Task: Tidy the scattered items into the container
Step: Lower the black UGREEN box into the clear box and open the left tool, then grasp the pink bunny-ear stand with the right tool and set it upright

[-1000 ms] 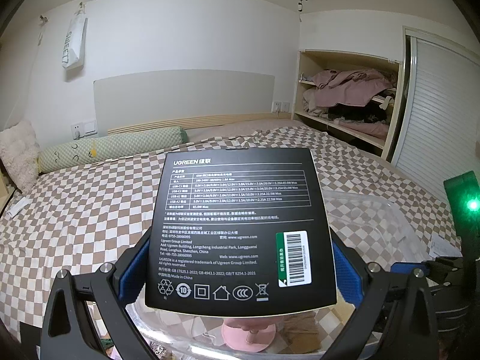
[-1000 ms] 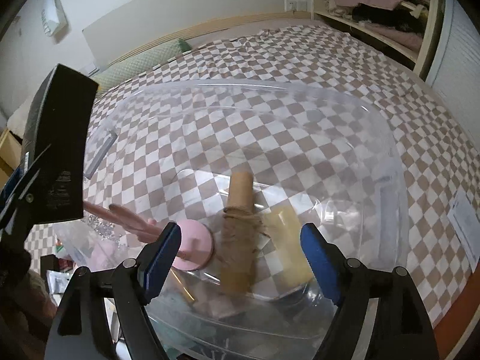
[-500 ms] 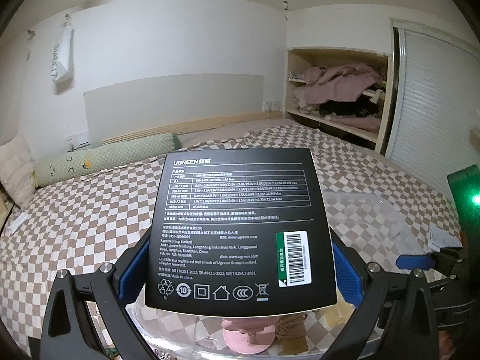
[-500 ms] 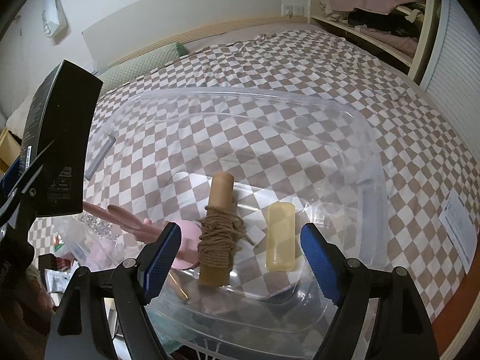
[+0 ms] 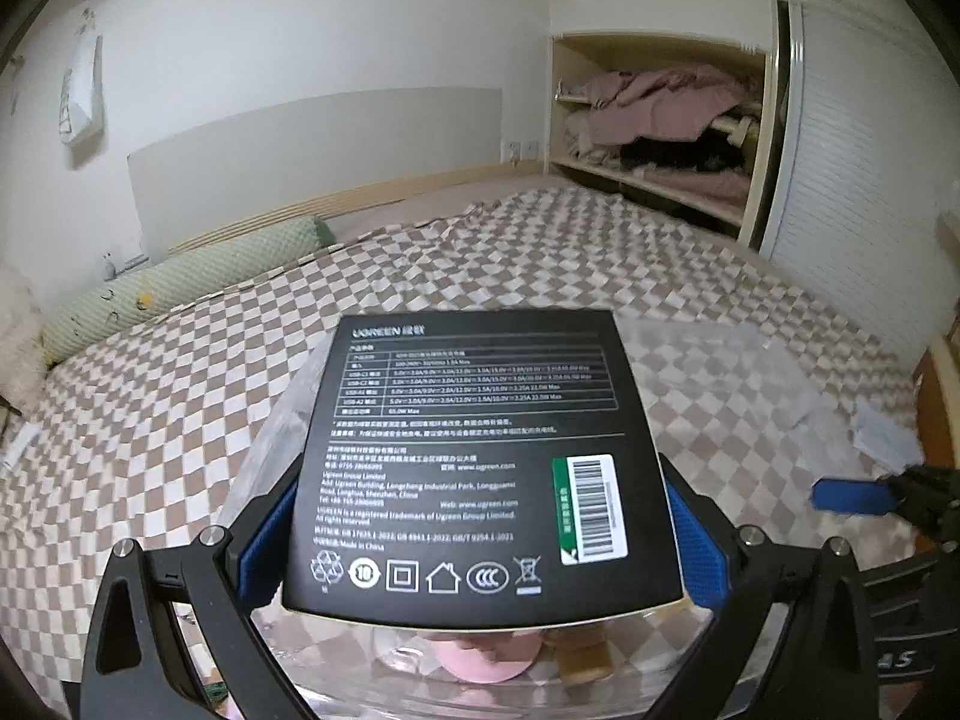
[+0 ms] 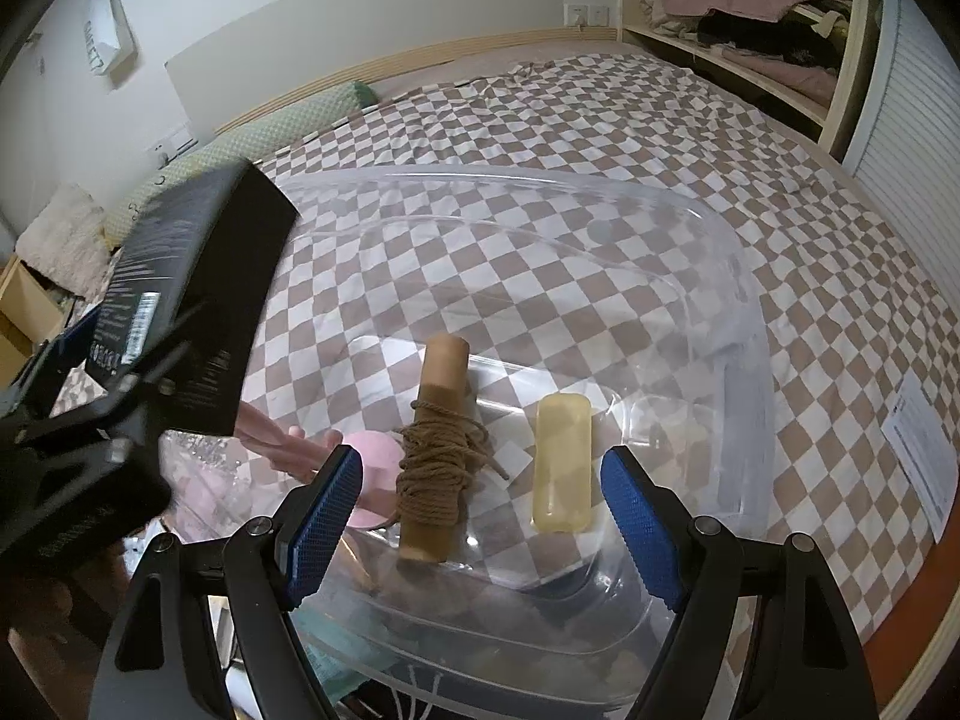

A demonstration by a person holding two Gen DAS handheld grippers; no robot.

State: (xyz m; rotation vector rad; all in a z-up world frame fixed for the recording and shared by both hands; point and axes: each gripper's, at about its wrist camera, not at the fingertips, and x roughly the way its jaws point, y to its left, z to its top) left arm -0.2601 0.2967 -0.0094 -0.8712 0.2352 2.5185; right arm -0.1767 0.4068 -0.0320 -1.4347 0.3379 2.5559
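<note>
Partly done, by the look of it: inside the clear bin (image 6: 708, 276) on the checked bed (image 6: 600, 120) already lie a cardboard spool (image 6: 441, 450) wound with brown twine, a waxy yellow bar (image 6: 563, 468) beside it, and a pink round-based piece (image 6: 372, 477) near the bin's left wall. Still outside, above the bin's left rim: a flat black box (image 5: 480, 468), matte card with white print and a barcode sticker, clamped by its side edges in the left claw (image 5: 480, 534), blue ribbed pads pressing each side. Right claw (image 6: 480, 510) spread wide and empty, poised over the bin's near edge with spool and bar showing between the pads. Probably left to do: lower the box into the bin and let go. Outside the bin, a white paper slip (image 6: 924, 450) to its right on the bed and some clutter in crinkly plastic below its left wall, too blurred to name; whether these count as strays cannot be told. Bin thin, glossy, round-cornered.
</note>
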